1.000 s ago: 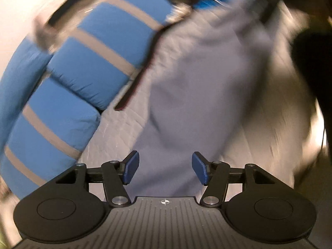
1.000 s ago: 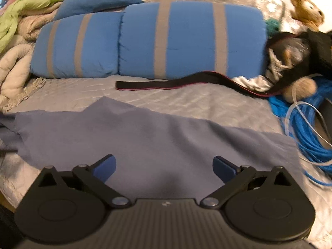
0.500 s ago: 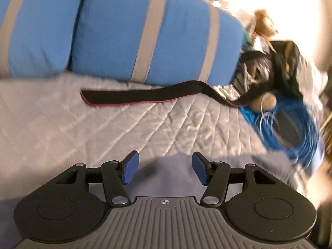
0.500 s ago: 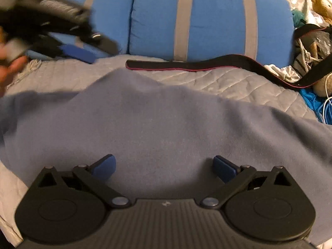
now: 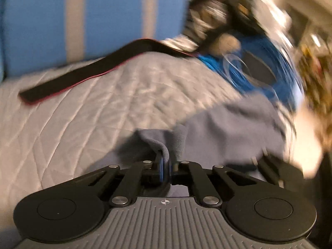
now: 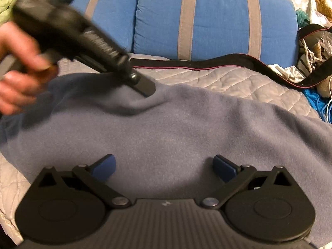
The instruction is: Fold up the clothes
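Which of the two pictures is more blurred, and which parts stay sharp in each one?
Left wrist view: strongly smeared, above all the clutter and blue cable at the right; only the left claw, shut on the grey cloth, is sharp. Right wrist view: mostly sharp, with the pillow and belt clear; the hand is blurred.

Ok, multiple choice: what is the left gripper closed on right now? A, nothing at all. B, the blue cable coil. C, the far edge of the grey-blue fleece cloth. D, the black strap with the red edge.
C: the left gripper has just closed, and its blue pads pinch a raised fold of the grey-blue fleece cloth, while the black strap lies apart near the pillows.
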A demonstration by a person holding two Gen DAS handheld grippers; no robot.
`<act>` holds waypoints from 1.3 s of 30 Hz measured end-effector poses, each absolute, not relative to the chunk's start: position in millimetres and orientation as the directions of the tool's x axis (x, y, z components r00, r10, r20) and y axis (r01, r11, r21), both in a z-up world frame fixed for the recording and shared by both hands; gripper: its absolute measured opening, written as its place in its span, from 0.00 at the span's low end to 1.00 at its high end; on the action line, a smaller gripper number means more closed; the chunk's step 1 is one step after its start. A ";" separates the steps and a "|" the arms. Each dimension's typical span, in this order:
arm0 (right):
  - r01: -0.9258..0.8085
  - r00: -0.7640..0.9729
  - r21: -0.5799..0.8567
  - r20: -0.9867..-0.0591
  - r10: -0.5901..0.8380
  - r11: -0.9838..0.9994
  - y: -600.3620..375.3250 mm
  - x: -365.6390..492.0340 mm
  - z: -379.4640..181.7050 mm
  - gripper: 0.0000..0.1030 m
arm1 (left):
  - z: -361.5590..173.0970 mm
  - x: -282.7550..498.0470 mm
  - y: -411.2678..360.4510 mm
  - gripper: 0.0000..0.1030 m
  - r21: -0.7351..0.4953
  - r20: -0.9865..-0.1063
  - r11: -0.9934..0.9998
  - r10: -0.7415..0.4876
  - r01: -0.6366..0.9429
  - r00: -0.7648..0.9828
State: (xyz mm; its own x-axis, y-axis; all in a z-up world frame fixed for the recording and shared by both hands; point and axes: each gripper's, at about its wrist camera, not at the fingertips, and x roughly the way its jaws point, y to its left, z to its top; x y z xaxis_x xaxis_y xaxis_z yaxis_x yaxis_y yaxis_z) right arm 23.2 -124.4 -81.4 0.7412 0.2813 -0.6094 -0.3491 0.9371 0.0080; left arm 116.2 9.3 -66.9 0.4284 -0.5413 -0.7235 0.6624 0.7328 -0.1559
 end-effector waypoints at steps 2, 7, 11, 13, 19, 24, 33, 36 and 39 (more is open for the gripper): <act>-0.347 0.741 0.009 -0.610 0.280 0.938 -124.6 22.3 -81.2 1.00 | -65.5 98.3 2.6 0.04 -0.060 -0.740 0.682 -0.520 0.729 0.426; -0.343 0.740 0.011 -0.613 0.277 0.939 -124.8 21.6 -81.2 1.00 | -70.7 87.5 -1.4 0.06 0.001 -0.754 0.621 -0.514 0.784 0.408; -0.343 0.741 0.007 -0.613 0.275 0.939 -124.3 22.4 -82.2 1.00 | -73.4 107.4 5.0 0.25 -0.099 -0.735 0.665 -0.551 0.740 0.396; -0.342 0.741 0.007 -0.613 0.275 0.940 -124.3 23.9 -82.7 1.00 | -76.4 123.9 12.8 0.42 -0.221 -0.710 0.688 -0.599 0.691 0.370; -0.345 0.740 0.011 -0.612 0.279 0.939 -124.9 24.7 -84.3 1.00 | -94.0 175.6 29.2 0.45 -0.530 -0.656 0.685 -0.705 0.500 0.269; -0.349 0.740 0.009 -0.611 0.281 0.937 -123.3 24.2 -85.1 1.00 | -113.4 208.9 29.7 0.43 -0.670 -0.618 0.633 -0.765 0.387 0.182; -0.354 0.736 0.007 -0.615 0.283 0.935 -122.4 26.0 -86.3 1.00 | -107.2 242.7 37.4 0.04 -0.706 -0.576 0.637 -0.771 0.309 0.272; -0.356 0.734 0.002 -0.618 0.281 0.935 -121.8 25.9 -87.3 1.00 | -106.3 245.5 30.1 0.04 -0.656 -0.614 0.681 -0.732 0.326 0.295; -0.354 0.728 0.006 -0.626 0.279 0.935 -121.8 25.9 -87.9 1.00 | -112.4 247.1 26.5 0.04 -0.625 -0.640 0.713 -0.701 0.317 0.314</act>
